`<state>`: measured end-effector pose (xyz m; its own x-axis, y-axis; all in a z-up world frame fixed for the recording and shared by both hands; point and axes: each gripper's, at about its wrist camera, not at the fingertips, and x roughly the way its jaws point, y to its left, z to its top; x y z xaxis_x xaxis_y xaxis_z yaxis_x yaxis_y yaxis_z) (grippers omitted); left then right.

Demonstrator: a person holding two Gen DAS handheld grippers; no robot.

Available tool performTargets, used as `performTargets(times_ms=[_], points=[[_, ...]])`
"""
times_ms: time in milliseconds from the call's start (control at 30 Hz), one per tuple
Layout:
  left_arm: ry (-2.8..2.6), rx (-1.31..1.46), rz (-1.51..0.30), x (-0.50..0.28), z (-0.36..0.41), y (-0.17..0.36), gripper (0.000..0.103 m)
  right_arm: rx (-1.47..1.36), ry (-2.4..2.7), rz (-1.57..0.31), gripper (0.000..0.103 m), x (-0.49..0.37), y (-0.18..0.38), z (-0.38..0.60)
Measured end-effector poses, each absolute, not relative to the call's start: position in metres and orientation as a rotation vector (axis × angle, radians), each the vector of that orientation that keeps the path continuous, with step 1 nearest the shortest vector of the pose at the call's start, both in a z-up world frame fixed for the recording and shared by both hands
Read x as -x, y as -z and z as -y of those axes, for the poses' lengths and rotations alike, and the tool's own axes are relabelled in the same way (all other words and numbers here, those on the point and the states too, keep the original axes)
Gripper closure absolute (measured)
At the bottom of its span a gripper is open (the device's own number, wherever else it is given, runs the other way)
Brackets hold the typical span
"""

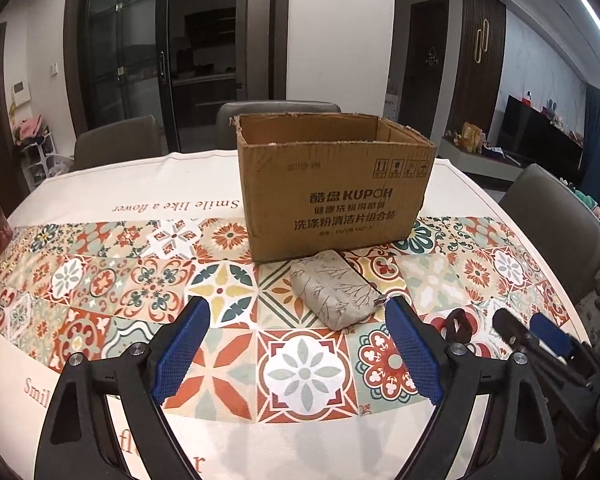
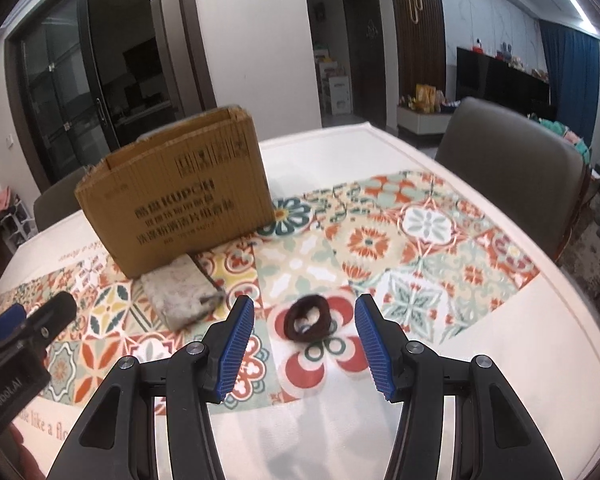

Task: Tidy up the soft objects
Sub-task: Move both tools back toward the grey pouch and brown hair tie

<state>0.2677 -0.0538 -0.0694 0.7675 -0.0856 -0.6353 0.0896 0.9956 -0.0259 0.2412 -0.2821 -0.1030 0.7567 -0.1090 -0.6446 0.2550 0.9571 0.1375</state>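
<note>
A round worktop (image 1: 204, 168) carries everything, covered by a white tablecloth (image 1: 112, 188) with a broad band of coloured tile patterns and the printed words "Smile like a flower". An open cardboard box (image 1: 332, 200) stands at its centre. Touching the box's near face at 6 o'clock lies a grey zip pouch (image 1: 332, 292). At 4 o'clock from the pouch, apart from it, lies a dark brown hair scrunchie (image 2: 306, 318).

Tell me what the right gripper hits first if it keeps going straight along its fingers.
Most likely the dark brown fabric hair scrunchie: it lies on the patterned tablecloth dead ahead of the open right gripper, roughly centred between the blue pads. Depth is uncertain, but nothing else shows in that line.
</note>
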Motion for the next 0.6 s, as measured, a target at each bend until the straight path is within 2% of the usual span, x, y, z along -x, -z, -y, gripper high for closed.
performTargets(times_ms=[433, 500, 600], points=[[0.087, 0.052, -0.772, -0.295, 0.066, 0.11, 0.02, -0.236, 0.189, -0.761, 0.049, -0.266, 0.142, 0.291], [0.09, 0.052, -0.779, -0.299, 0.068, 0.114, 0.021, -0.236, 0.175, -0.779, 0.042, -0.27, 0.148, 0.29], [0.094, 0.055, -0.789, -0.306, 0.072, 0.119, 0.022, -0.242, 0.164, -0.787, 0.039, -0.274, 0.153, 0.29]])
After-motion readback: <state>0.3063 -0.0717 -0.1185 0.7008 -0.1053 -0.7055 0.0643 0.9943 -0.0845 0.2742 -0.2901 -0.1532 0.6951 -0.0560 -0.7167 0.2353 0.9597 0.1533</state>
